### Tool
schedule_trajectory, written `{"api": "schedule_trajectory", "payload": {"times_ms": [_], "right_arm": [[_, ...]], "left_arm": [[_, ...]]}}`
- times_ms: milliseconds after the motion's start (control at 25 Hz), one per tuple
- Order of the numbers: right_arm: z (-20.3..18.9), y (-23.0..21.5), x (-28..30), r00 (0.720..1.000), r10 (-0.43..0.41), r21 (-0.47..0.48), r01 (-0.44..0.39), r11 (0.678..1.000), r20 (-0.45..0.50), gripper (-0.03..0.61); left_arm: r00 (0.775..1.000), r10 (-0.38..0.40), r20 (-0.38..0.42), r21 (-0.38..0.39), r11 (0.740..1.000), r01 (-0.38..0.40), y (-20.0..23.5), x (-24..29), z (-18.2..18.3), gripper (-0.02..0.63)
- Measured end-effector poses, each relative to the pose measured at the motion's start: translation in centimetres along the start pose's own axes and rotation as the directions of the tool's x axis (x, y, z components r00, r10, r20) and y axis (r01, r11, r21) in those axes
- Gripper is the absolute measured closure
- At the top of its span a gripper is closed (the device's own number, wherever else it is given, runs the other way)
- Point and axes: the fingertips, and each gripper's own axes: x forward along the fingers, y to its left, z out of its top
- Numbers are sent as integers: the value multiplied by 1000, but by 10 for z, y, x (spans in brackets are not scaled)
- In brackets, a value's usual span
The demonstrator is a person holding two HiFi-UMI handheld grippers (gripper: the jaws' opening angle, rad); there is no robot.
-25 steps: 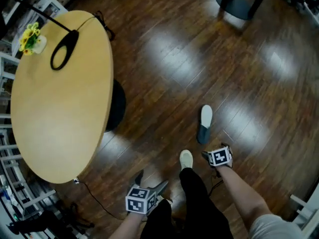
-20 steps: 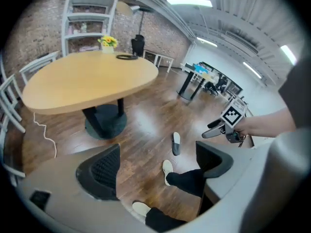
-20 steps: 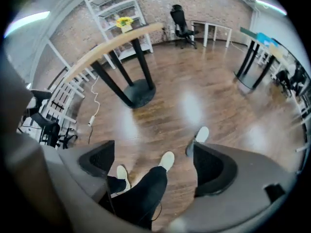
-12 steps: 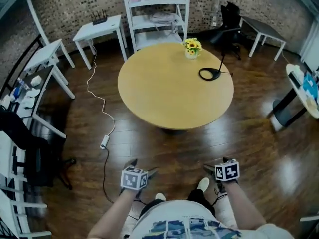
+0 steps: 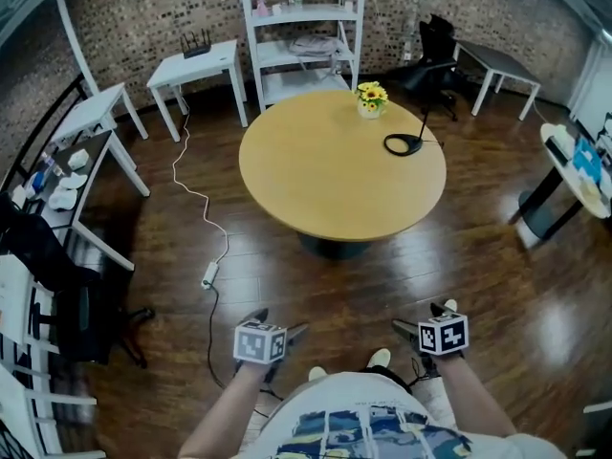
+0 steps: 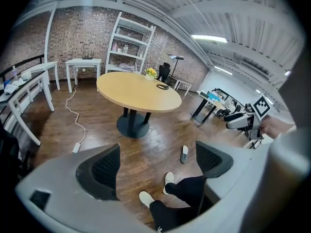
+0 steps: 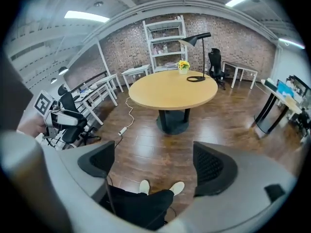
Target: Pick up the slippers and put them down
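One slipper [image 6: 184,154], dark with a pale sole end, lies on the wooden floor in the left gripper view, to the right of my legs. In the head view only a pale tip [image 5: 449,305] shows behind my right gripper [image 5: 421,316]. My left gripper [image 5: 277,321] is held low in front of my body, its jaws open and empty. The right gripper is also open, with nothing between its jaws. Each gripper view looks across the room between wide-apart pads [image 6: 102,169] [image 7: 211,166]. A second slipper is not in view.
A round wooden table [image 5: 342,165] on a dark pedestal stands ahead, with a flower pot [image 5: 370,97] and a black lamp [image 5: 406,142] on it. A white cable [image 5: 201,228] runs over the floor at the left. White shelves, side tables and chairs line the walls.
The head view has swung up from the floor, where the slipper lay before my right gripper, to the room with the table ahead. Both grippers stay low at the bottom.
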Motion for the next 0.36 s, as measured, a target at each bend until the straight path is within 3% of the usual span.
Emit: {"api": "schedule_trajectory", "payload": {"times_ms": [360], "right_arm": [[-10,16,-12,999,38,-11,-38,999,-4,60]], "left_arm": [[999,-45,-26,21,999,46,-20,6,-14,123]]}}
